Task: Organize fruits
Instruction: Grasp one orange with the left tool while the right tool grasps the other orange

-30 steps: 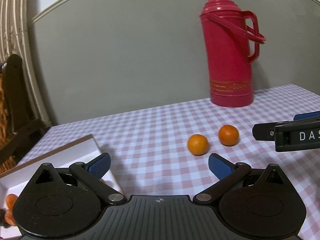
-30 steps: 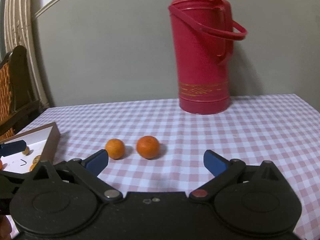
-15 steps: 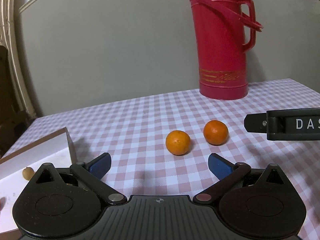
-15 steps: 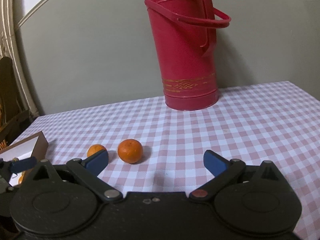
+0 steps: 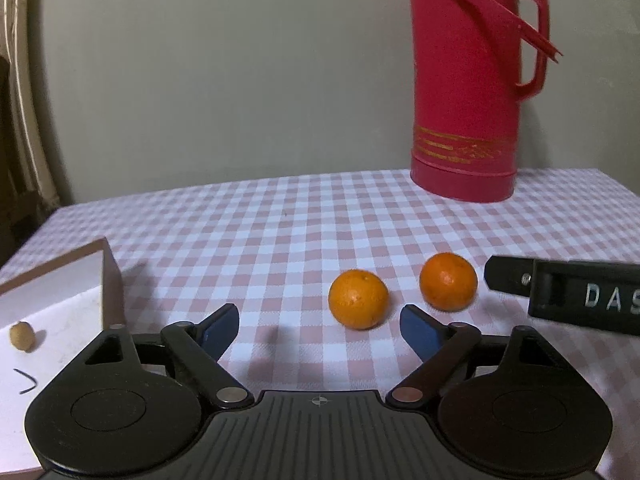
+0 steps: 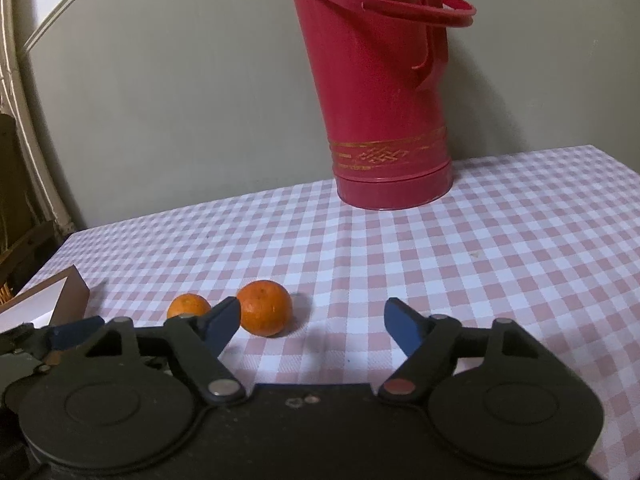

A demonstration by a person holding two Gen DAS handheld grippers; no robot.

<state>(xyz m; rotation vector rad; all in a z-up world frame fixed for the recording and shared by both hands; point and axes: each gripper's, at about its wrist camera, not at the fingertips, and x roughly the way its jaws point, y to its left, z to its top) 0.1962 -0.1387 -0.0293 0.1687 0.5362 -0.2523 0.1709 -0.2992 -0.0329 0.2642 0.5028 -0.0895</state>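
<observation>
A plain grey wall backs a tabletop (image 5: 304, 216) under a pink-and-white checked cloth. A tall red thermos flask (image 5: 464, 92) stands upright at the far side, its top cut off in both views. At the left edge lies a white tray (image 5: 64, 320) with a brown rim; one small brownish fruit (image 5: 22, 335) shows in it, the rest of the tray being out of frame.

Two oranges remain loose on the cloth, just beside each other and apart. The left gripper (image 5: 318, 326) faces the nearer orange (image 5: 358, 299); its jaws are closing, with nothing yet between them. The right gripper (image 6: 312, 322) stands near the other orange (image 6: 265, 307); its jaws are likewise closing and empty.

Judgement: sorting partly done, two oranges outstanding. The left-hand orange is half hidden in the right wrist view.
</observation>
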